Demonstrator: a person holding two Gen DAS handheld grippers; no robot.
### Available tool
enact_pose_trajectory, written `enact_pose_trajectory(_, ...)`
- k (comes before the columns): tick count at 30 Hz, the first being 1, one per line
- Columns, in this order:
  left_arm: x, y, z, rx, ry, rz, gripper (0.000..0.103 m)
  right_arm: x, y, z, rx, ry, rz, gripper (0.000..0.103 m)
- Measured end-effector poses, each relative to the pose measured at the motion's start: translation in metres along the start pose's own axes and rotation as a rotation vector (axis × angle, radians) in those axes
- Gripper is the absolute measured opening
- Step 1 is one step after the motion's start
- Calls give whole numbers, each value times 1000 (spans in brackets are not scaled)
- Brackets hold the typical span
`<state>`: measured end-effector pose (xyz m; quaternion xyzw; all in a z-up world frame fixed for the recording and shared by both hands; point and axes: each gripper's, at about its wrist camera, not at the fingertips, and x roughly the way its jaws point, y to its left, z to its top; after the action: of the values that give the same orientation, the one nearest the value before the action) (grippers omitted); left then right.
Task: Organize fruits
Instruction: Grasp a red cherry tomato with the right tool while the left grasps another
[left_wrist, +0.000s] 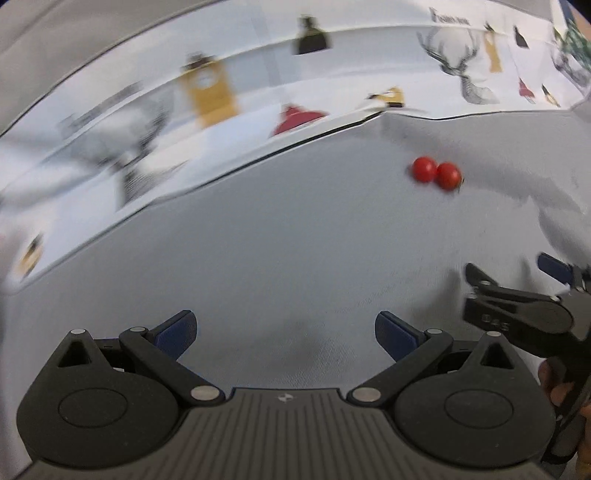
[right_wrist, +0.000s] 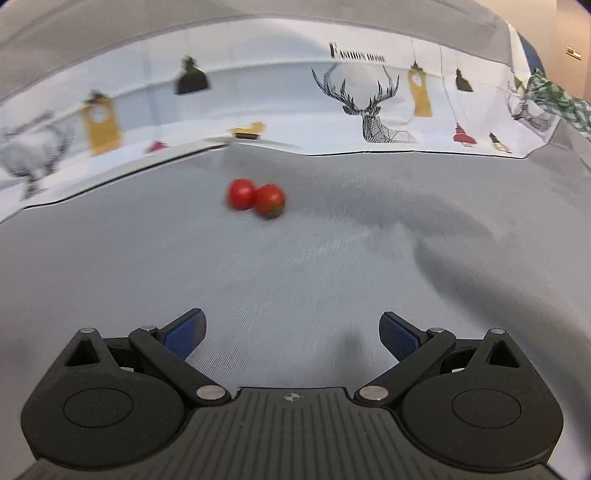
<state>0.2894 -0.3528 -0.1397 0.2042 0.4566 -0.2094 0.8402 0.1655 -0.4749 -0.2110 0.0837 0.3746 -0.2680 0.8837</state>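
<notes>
Two small red tomatoes (right_wrist: 255, 199) lie side by side, touching, on the grey cloth (right_wrist: 332, 258). In the left wrist view they (left_wrist: 436, 173) sit far off to the upper right. My left gripper (left_wrist: 285, 334) is open and empty, low over the cloth. My right gripper (right_wrist: 291, 334) is open and empty, well short of the tomatoes, which lie ahead and slightly left. The right gripper also shows at the right edge of the left wrist view (left_wrist: 517, 280), open.
A white cloth printed with deer and lamps (right_wrist: 369, 107) covers the far side beyond the grey cloth's edge. A green checked cloth (right_wrist: 554, 96) lies at the far right. A person's hand (left_wrist: 557, 384) holds the right gripper.
</notes>
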Motion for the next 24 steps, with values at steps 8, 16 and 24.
enact_pose_trajectory(8,89,-34,62,100,0,-8,103,88,7,51,-3,-102,-39,102)
enact_pose_trajectory(16,120,-82,97,173,-40,-149,103,91,-25,61,-17,-142,-126,59)
enact_pose_trajectory(24,132,-100,118,132,-75,-224,88,89,-44,54,30,-140,-145,55)
